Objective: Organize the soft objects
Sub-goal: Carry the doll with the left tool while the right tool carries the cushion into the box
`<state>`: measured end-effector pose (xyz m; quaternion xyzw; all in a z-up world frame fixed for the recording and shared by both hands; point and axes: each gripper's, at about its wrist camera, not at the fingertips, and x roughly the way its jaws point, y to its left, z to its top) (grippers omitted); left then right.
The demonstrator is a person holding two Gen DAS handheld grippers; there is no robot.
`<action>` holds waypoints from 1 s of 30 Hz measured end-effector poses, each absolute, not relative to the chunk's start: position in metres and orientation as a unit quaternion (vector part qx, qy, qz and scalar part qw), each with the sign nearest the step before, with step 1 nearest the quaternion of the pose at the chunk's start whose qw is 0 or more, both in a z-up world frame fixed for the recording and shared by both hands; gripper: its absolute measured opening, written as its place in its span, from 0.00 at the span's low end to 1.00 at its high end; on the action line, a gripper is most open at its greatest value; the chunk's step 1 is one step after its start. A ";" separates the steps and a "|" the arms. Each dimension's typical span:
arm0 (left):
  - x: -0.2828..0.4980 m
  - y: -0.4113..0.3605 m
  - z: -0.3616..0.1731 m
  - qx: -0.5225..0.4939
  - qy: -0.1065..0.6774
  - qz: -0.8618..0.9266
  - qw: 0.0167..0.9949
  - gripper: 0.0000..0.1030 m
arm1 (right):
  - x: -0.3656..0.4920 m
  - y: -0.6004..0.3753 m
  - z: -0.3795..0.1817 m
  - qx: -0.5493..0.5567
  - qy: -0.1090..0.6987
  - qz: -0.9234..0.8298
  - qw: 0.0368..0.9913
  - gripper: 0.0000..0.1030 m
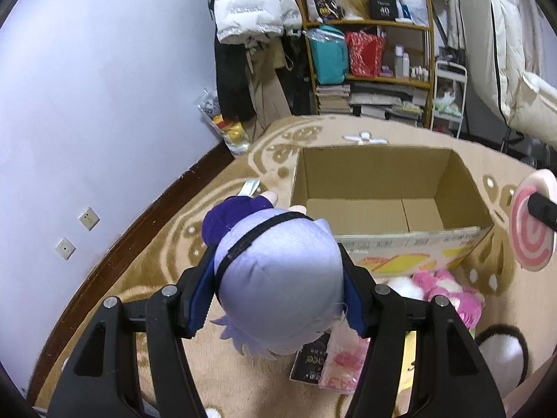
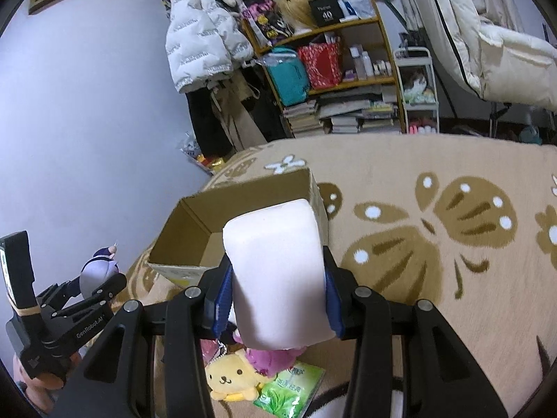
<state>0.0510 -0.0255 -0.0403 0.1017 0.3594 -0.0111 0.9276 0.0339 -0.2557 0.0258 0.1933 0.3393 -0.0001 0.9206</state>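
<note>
My left gripper [image 1: 278, 292] is shut on a lavender plush doll [image 1: 278, 278] with a purple body, held above the rug just before the open cardboard box [image 1: 376, 181]. The box looks empty inside. My right gripper [image 2: 278, 296] is shut on a pink swirl lollipop cushion [image 2: 278, 271], seen edge-on, held near the box's [image 2: 195, 216] right front corner. The cushion's swirl face [image 1: 531, 223] shows at the right of the left wrist view. The left gripper with the doll [image 2: 99, 268] shows at the lower left of the right wrist view.
A pink plush [image 1: 449, 296], a white plush [image 1: 403, 285] and packets [image 1: 313, 362] lie on the butterfly rug [image 2: 417, 244] below the box. A yellow dog plush [image 2: 229, 376] and green packet [image 2: 292, 386] lie under my right gripper. A cluttered shelf [image 1: 369, 52] and hanging coats stand behind.
</note>
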 end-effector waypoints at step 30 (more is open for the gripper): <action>0.118 -0.061 -0.009 0.104 0.276 -0.039 0.955 0.60 | 0.099 -0.243 0.013 0.134 0.318 0.034 0.938 0.46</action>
